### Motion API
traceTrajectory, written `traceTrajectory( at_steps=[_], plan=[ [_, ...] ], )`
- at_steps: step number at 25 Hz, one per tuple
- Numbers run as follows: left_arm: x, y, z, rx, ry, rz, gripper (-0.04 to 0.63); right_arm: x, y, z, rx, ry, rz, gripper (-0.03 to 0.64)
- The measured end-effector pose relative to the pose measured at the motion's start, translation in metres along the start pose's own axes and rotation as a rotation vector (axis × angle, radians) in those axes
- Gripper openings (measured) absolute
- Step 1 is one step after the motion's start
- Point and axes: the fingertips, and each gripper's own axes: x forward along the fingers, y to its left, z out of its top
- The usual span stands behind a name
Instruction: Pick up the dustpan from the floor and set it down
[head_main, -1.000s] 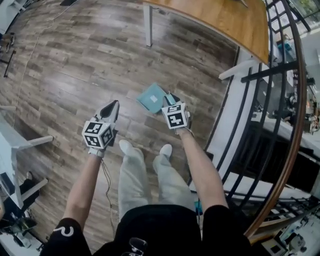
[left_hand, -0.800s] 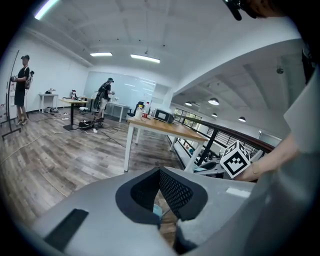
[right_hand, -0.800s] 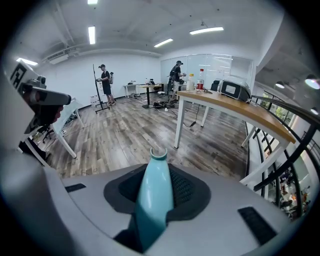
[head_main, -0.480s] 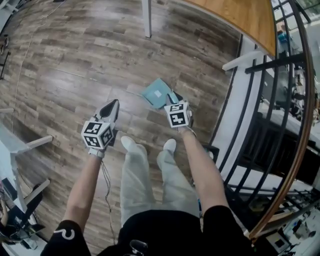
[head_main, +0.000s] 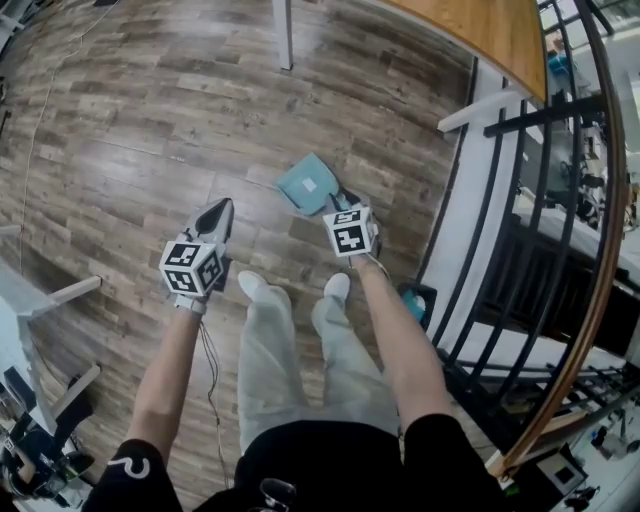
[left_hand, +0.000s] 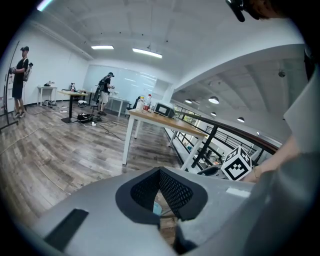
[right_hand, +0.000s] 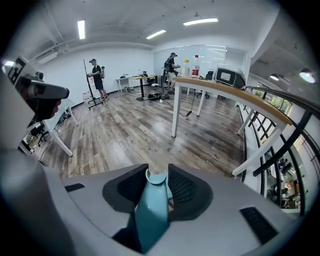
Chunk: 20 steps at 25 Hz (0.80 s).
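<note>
The teal dustpan is low over the wooden floor, ahead of the person's feet, its pan pointing away. My right gripper has the dustpan's handle between its jaws; the pads still touch the handle while the jaws are opening. In the right gripper view the handle runs up between the black pads and ends at the tips of the right gripper. My left gripper hangs beside it on the left, shut and empty. The left gripper shows its pads meeting at the tips.
A wooden-topped table with a white leg stands ahead. A black railing and a white ledge run along the right. A teal object lies by the person's right shoe. People stand far off in the room.
Both grippers have sunk toward the floor, the right one carrying the dustpan down with it. The view has shifted slightly.
</note>
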Motion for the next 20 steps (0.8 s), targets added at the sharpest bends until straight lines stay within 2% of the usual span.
traceTrajectory(
  at_steps=[4,8,15,20],
  plan=[
    [0.001,-0.006,-0.002,0.004,0.004,-0.007,-0.003,-0.005,0.004,-0.004,-0.005,0.006,0.015,0.167],
    [-0.001,-0.012,0.002,0.001,0.003,-0.006,-0.003,-0.013,0.009,-0.001,-0.023,0.019,0.046,0.197],
    [-0.005,-0.032,0.016,0.026,-0.005,-0.006,-0.003,-0.041,0.006,0.012,-0.049,-0.013,0.076,0.204],
    [-0.012,-0.051,0.042,0.049,-0.038,-0.002,-0.003,-0.071,-0.002,0.032,-0.058,-0.057,0.076,0.198]
  ],
)
